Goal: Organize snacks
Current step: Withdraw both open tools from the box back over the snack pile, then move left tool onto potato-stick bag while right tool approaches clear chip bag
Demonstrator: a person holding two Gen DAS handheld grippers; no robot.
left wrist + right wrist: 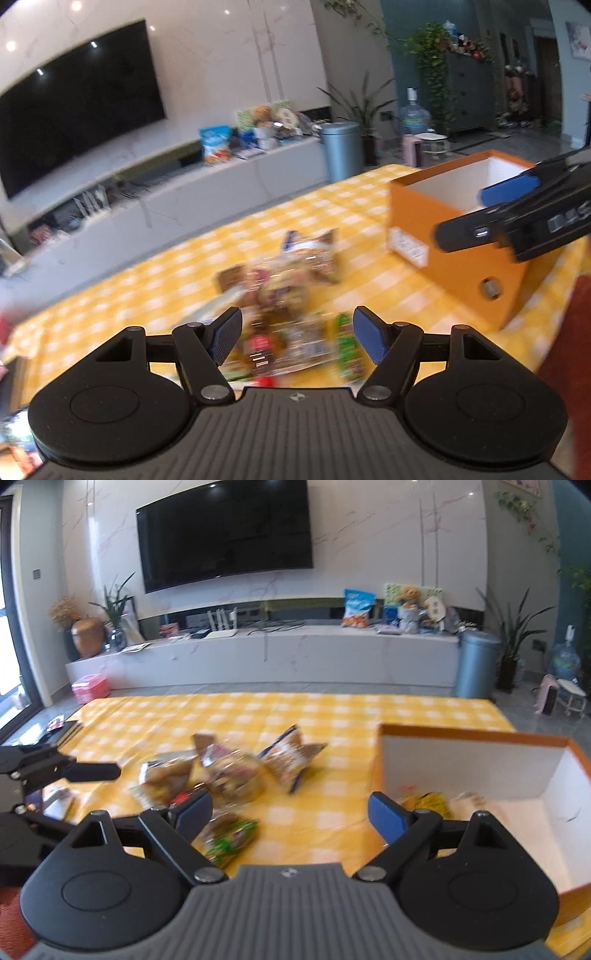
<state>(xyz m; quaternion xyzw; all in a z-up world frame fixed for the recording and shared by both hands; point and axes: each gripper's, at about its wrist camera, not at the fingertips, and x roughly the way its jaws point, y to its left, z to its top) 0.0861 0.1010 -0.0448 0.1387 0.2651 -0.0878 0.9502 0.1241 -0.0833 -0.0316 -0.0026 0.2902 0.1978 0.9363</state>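
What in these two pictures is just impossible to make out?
- Snack pile, left wrist view: motion blur smears the packets; labels unreadable, count unclear.
- Orange box, left wrist view: the right gripper covers part of its inside.
- Contents of the box, right wrist view: partly hidden behind the gripper's own finger, and blurred.
- Left gripper, right wrist view: cut off by the left edge.

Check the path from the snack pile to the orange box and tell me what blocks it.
Nothing visible blocks it. Bare checkered tablecloth lies between the snack pile and the orange box, whose top is open. The right gripper, open, is by the box's near corner; the left gripper, also open, is over the pile.
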